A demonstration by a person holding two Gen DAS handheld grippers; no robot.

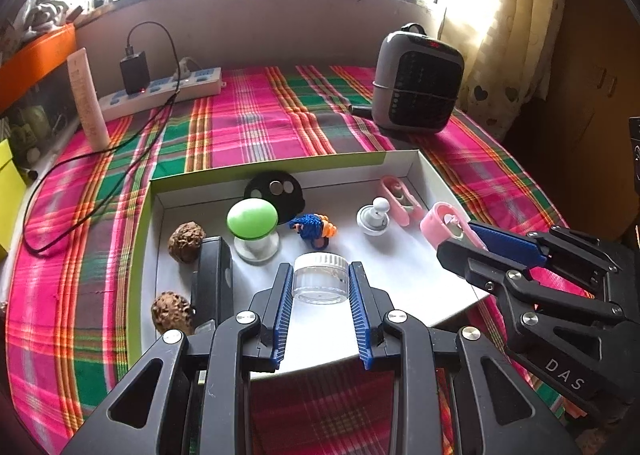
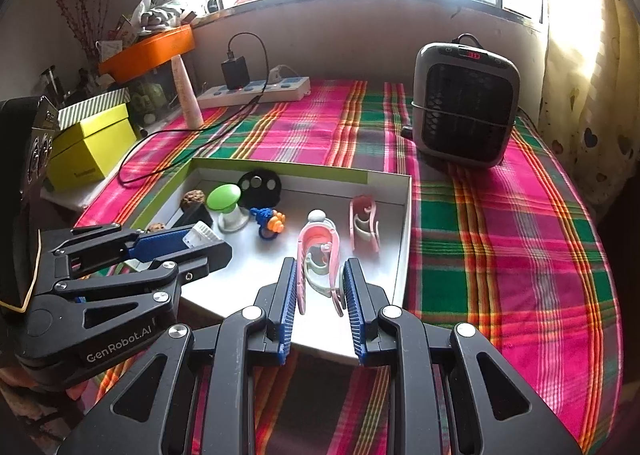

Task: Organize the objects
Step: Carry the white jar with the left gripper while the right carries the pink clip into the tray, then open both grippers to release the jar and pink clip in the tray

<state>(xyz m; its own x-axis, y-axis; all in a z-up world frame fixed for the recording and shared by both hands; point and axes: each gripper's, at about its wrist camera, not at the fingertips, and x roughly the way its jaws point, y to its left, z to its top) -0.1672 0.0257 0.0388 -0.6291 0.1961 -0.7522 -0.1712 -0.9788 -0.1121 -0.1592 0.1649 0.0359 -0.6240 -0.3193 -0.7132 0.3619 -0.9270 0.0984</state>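
**Both tongs loaded over the white tray**

The left gripper [image 1: 320,287] is clamped on a small clear jar [image 1: 320,277] with a ribbed white lid, its blue pads pressing the jar's two sides at lower centre of the left wrist view. The right gripper [image 2: 320,287] is closed on a pink clip [image 2: 318,255], the clip's legs caught between its pads at lower centre of the right wrist view.

Both loads sit over the shallow white tray [image 1: 404,165] with its green-edged rim. In the tray, seen from the left wrist: a green mushroom-shaped knob [image 1: 253,229] left of centre, a black disc [image 1: 276,191] leaning on the back wall behind it, a blue and orange knitted piece [image 1: 312,229] in the middle, a white knob [image 1: 374,215] right of it, and a second pink clip [image 1: 400,195] near the right wall. Along the left wall lie two wrinkled brown nuts [image 1: 186,237] and a black box [image 1: 212,279] between them and the jar.

The tray floor is bare in front of and to the right of the jar. Outside the rim the plaid cloth [image 1: 256,123] runs open to the back, where a power strip [image 1: 160,91] with a black charger sits upper left and a grey heater [image 1: 416,79] upper right. A yellow-green box [image 2: 92,147] stands off the tray's left side in the right wrist view.
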